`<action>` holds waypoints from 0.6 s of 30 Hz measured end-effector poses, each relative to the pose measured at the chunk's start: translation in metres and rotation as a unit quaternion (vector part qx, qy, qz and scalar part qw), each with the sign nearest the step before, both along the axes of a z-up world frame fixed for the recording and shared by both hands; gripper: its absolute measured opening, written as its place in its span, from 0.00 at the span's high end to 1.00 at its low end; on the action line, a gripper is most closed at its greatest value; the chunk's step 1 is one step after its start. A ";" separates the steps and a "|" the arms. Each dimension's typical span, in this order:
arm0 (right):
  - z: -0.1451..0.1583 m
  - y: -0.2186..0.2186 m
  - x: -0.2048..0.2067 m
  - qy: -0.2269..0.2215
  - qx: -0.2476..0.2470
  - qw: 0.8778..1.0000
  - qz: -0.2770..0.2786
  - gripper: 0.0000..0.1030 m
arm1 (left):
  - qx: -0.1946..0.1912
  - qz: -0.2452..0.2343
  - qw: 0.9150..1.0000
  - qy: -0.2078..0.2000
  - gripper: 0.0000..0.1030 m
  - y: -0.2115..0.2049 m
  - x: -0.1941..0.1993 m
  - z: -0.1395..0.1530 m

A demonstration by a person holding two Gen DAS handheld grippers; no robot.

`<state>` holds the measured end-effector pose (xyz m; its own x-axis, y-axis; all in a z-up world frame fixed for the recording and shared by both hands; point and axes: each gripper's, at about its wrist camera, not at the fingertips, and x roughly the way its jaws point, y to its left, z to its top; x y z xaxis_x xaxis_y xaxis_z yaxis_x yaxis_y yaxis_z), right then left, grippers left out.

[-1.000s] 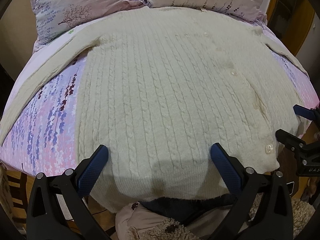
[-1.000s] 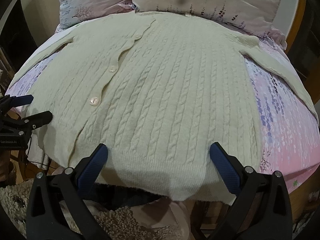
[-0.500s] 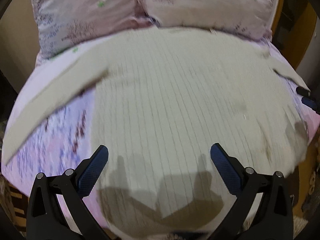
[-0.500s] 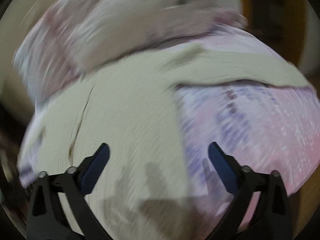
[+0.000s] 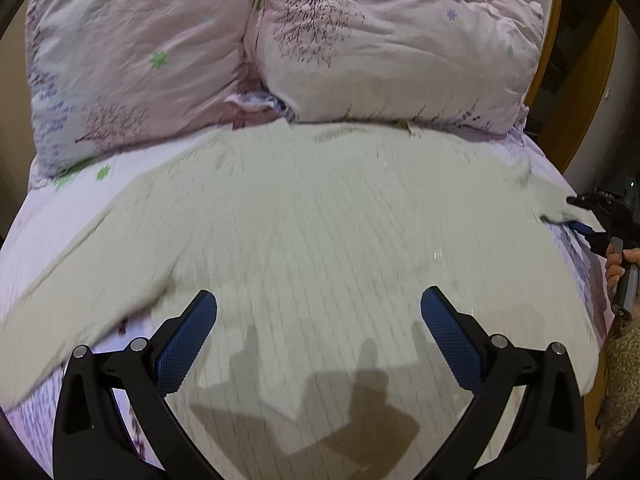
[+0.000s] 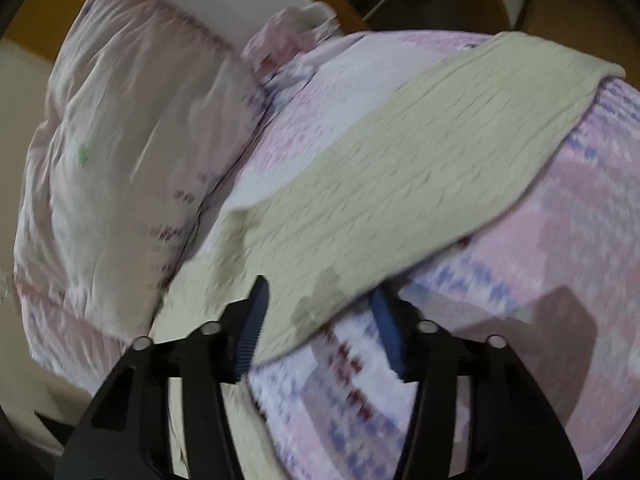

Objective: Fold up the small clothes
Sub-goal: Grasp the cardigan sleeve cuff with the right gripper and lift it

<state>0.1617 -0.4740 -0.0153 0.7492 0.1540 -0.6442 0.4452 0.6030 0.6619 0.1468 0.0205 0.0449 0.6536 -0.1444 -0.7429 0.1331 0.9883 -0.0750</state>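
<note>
A cream cable-knit cardigan [image 5: 320, 232] lies flat on the bed, its left sleeve [image 5: 80, 288] spread out to the left. My left gripper [image 5: 318, 340] is open and empty, hovering over the cardigan's body. The right wrist view shows the cardigan's right sleeve [image 6: 420, 168] stretched across the sheet. My right gripper [image 6: 320, 324] straddles the sleeve near the armpit, jaws partly closed around the fabric edge. It also shows at the right edge of the left wrist view [image 5: 592, 220].
Two pink floral pillows [image 5: 280, 48] lie at the head of the bed behind the cardigan; one shows in the right wrist view [image 6: 128, 140]. A pink and purple patterned sheet [image 6: 540, 300] covers the bed. A wooden headboard [image 5: 576, 80] stands at the right.
Both grippers moved forward from the hem towards the pillows. The right gripper swung right to the right sleeve and its jaws have narrowed around the sleeve.
</note>
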 end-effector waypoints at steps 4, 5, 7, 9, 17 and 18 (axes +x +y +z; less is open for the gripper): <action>-0.005 -0.034 -0.008 0.002 0.000 0.998 -0.062 0.69 | -0.024 0.003 1.000 -0.013 0.01 0.006 0.016 0.003; -0.005 -0.040 -0.011 0.003 0.000 0.997 -0.072 0.71 | -0.032 0.004 0.999 -0.015 0.01 0.008 0.019 0.003; -0.007 -0.048 -0.013 0.006 -0.009 0.996 -0.087 0.79 | -0.049 0.007 0.999 -0.019 0.01 0.013 0.026 0.003; -0.008 -0.049 -0.016 0.012 -0.022 0.996 -0.090 0.90 | -0.059 0.009 0.998 -0.018 0.01 0.016 0.032 0.002; 0.053 -0.011 -0.002 -0.030 -0.148 0.987 -0.063 0.95 | -0.120 0.016 0.992 -0.028 0.01 0.035 0.045 0.002; 0.063 -0.002 0.002 -0.043 -0.157 0.985 -0.050 0.95 | -0.128 0.019 0.991 -0.030 0.01 0.038 0.046 0.003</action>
<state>0.1636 -0.4760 0.0473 0.8043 -0.1206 -0.5819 0.4632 0.7406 0.4867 0.1931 0.0581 0.0476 0.7037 -0.2975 -0.6452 0.1073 0.9422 -0.3175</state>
